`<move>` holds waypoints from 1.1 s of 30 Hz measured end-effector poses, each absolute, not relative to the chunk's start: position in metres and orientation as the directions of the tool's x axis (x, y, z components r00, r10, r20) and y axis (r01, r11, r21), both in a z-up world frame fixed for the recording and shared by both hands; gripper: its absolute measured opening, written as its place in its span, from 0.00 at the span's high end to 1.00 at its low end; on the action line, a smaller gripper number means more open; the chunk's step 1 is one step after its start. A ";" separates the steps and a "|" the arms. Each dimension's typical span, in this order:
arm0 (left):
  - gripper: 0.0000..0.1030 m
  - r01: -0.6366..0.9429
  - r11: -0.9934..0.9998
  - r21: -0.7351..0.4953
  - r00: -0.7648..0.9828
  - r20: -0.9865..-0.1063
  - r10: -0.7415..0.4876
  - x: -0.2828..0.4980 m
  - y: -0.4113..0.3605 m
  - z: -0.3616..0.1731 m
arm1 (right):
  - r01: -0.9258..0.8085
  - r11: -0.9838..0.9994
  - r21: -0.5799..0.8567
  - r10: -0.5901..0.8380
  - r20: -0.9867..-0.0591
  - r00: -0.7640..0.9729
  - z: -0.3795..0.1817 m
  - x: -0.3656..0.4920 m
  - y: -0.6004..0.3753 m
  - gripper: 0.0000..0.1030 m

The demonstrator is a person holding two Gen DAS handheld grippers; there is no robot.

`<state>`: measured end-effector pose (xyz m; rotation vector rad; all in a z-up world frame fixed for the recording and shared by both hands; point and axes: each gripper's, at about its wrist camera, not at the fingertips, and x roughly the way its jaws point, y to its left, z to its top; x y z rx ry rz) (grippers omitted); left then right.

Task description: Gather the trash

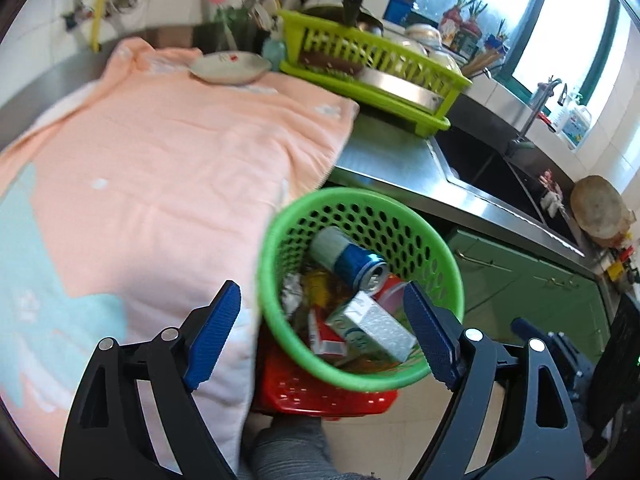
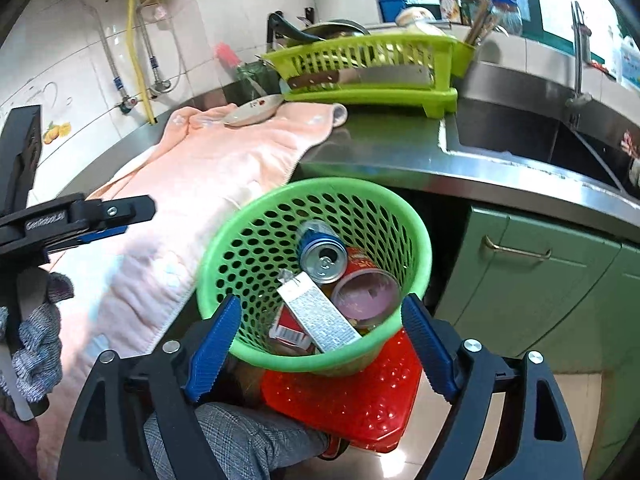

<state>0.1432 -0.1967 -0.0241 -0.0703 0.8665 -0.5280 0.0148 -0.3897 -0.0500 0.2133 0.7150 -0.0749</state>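
Left gripper (image 1: 322,338) spread wide, empty, above pink towel (image 1: 168,160) edge. Green basket (image 2: 412,224) on red stool (image 2: 360,404) beside counter, holding blue can (image 2: 322,254), silver carton (image 2: 320,314), red cup (image 2: 366,286). Right gripper (image 2: 320,346) spread, empty, over basket rim.

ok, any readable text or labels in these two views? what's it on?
"GenRobot.AI": on the black body of the left gripper, seen from the right wrist view; small but legible.
Silver carton in the green basket: print too blurred to read.
Red box: barcode only, no readable text.
Blue can and red can: no legible lettering.
Bottle by the sink: label too small to read.
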 end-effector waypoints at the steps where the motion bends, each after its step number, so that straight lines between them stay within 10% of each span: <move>1: 0.15 0.405 0.878 -0.257 0.547 -0.701 -0.457 0.139 -0.190 -0.021 | 0.137 0.976 0.168 0.006 -0.652 0.758 -0.047 0.014 -0.386 0.21; 33: 0.05 0.325 0.945 -0.023 0.755 -0.596 -0.274 0.058 -0.089 0.009 | 0.111 0.988 0.109 -0.024 -0.601 0.799 -0.008 0.004 -0.334 0.10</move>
